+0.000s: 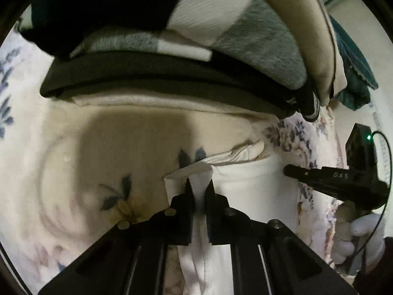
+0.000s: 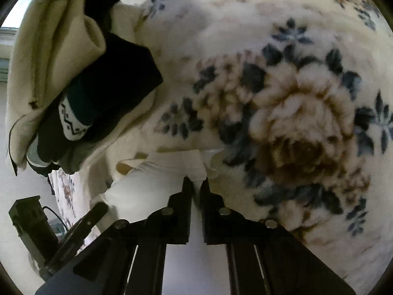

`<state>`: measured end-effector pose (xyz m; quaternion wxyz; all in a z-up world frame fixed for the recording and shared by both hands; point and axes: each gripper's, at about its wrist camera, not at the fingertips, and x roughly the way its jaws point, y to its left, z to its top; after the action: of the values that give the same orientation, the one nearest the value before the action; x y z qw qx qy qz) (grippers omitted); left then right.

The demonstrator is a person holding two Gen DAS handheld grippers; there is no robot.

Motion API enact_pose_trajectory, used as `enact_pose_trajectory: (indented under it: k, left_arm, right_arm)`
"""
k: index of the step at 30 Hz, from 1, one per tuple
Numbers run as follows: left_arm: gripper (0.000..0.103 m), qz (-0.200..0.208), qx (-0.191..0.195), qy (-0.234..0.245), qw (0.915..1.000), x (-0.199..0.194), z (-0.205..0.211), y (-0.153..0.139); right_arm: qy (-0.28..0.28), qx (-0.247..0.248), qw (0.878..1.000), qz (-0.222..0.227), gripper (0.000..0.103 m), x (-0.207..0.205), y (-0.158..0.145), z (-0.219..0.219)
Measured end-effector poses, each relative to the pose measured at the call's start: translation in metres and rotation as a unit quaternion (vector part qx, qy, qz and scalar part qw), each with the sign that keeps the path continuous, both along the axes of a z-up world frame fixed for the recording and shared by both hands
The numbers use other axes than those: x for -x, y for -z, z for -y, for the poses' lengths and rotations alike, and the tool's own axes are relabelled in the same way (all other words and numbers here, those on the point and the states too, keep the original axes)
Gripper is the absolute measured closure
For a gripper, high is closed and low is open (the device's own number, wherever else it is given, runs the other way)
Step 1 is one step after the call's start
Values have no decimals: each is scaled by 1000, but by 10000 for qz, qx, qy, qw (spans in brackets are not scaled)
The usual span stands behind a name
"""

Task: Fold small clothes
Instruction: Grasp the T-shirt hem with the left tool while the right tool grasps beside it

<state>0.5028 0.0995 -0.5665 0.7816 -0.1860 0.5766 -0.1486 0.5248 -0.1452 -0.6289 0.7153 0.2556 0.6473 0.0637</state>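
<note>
Both the left gripper (image 1: 199, 184) and right gripper (image 2: 195, 183) pinch the white garment (image 1: 245, 186) just in front of the clothes pile (image 1: 172, 73); judged best: keep edge taut, lower evenly.

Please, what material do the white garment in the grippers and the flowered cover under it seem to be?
White garment: probably a smooth cotton knit, matte, with soft folds and a stitched hem. Flowered cover: likely plush fleece, since its printed flowers look fuzzy and tufted, though blur may add to this.
</note>
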Motion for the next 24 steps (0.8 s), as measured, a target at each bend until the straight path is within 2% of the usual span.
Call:
enact_pose_trajectory:
  k: [4,8,9,10,12,13,14,15,18,22,23,24]
  left_arm:
    - [97,-130,15,-24,9999,-10,-5,14]
    - [92,-240,320,-60,9992,-8,-11,9]
    - [82,-276,525,-169,9981,-5,-19,4]
    - [75,-289,571,-257,9976,-2,-28,2]
    - [37,-194,920,-438,9946,5,-40,-2]
    - [35,-205,1028,-498,9932,7,-44,0]
    - [35,-278,1168,-480,9916,7,-45,7]
    - [35,-357,1170,-442,9915,5,-44,12]
    - [35,-500,1047,-210,9930,-4,-30,29]
    - [38,-215,994,-44,9948,-14,-21,25]
    - [43,-138,919,3,9957,-15,-18,24]
    - [72,-73,808,93,9967,-15,-15,22]
  right_arm:
    - [21,200,9998,-6,101,-4,6,-6]
    - [-12,117,9998,-151,100,-8,14,-8]
    - [-28,8,9997,-224,99,-8,13,-7]
    - [-24,-124,9995,-290,95,-9,12,-4]
    - [-78,-422,9984,-372,75,-10,10,6]
    - [-108,-537,9979,-336,55,-11,7,11]
    - [-124,-588,9978,-265,40,-11,4,15]
    - [-147,-616,9977,-231,38,-12,3,18]
    - [-227,-813,9960,-303,38,-18,14,23]
    - [-387,-1186,9913,-411,37,-30,34,17]
    - [-424,-1236,9907,-391,36,-32,37,16]
    - [-485,-1313,9897,-295,36,-35,38,12]
